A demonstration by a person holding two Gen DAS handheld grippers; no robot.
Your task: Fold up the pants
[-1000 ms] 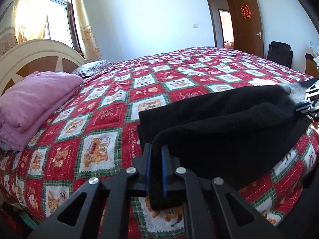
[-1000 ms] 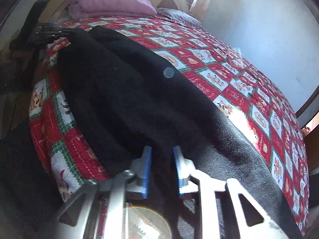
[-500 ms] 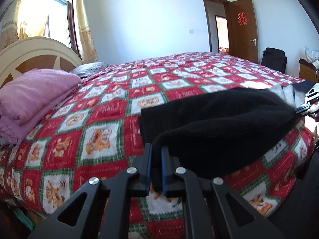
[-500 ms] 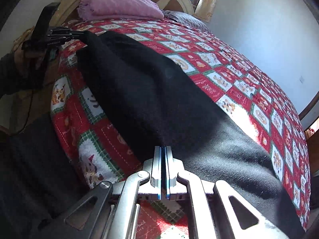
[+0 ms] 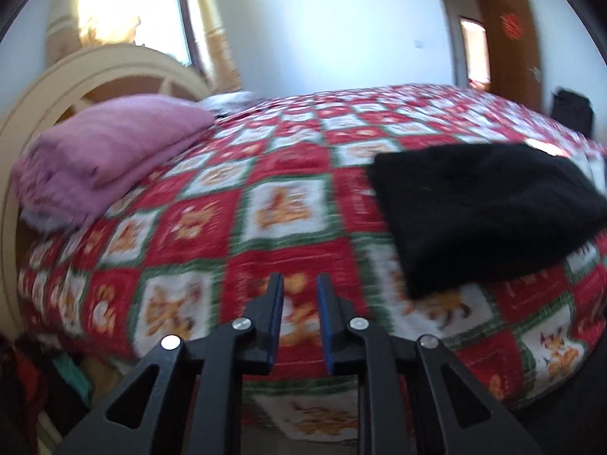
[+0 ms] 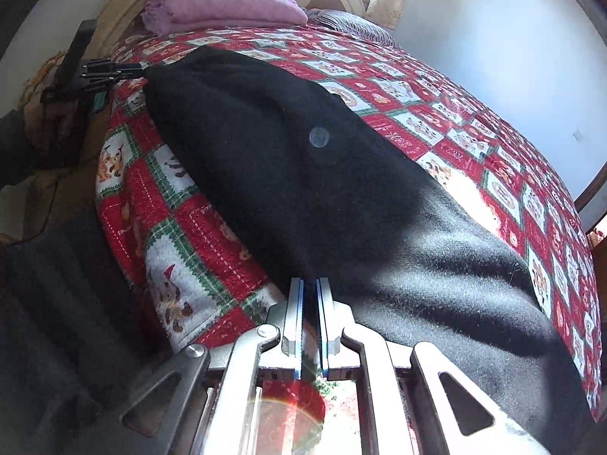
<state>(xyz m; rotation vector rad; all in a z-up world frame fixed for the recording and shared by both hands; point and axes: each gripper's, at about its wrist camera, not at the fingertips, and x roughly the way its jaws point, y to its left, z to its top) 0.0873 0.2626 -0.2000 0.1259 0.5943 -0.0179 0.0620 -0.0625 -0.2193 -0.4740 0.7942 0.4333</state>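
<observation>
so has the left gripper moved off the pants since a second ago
Yes. The left gripper was clamped on the black pants; now it is open and has swung left, toward the pink blanket, over bare quilt.

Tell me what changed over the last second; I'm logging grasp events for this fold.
The left gripper let go of the black pants: its jaws opened and it swung left, off the cloth, over the patchwork quilt. The right gripper went from open to clamped on the pants' edge. The pants still lie on the quilt; the pink blanket is unmoved.
</observation>
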